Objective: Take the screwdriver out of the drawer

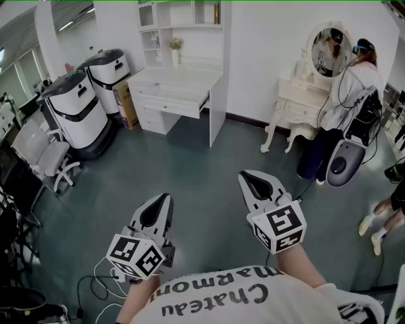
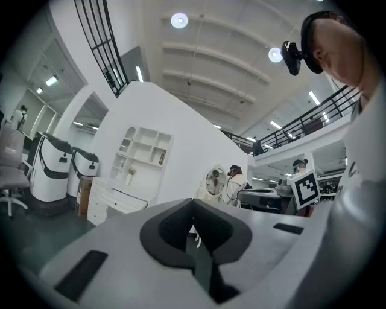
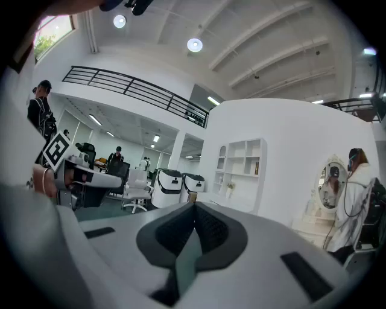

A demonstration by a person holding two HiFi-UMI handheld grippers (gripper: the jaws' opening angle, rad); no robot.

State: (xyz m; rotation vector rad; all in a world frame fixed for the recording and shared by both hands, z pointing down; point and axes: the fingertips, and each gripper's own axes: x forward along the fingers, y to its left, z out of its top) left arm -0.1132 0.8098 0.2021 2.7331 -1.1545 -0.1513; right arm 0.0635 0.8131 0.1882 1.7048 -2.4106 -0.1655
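1. No view is showing the screwdriver. The drawer (image 1: 172,101) is standing partly pulled out of the white desk (image 1: 190,79) at 12 o'clock in the head view, against the far wall.
2. The left gripper (image 1: 166,197) is hovering over the grey floor (image 1: 190,164) at 7 o'clock, well apart from the desk. In the left gripper view its jaws are lying together at the tips with nothing between them (image 2: 193,203).
3. The right gripper (image 1: 244,174) is hovering at 5 o'clock, just beside the left one and a little further forward. Its jaws are likewise meeting at the tips and gripping nothing (image 3: 194,205).
4. An open shelf unit (image 1: 183,16) is rising above the desk, and a small vase of flowers (image 1: 175,52) is standing on the desktop.
5. A cardboard box (image 1: 126,104) is sitting at the desk's 9 o'clock side, with two white-and-black machines (image 1: 79,104) beyond it at 10 o'clock.
6. A white office chair (image 1: 41,155) is standing at 9 o'clock.
7. At 2 o'clock a person in a white top (image 1: 351,104) is standing at a cream dressing table (image 1: 300,101) with an oval mirror (image 1: 329,50).
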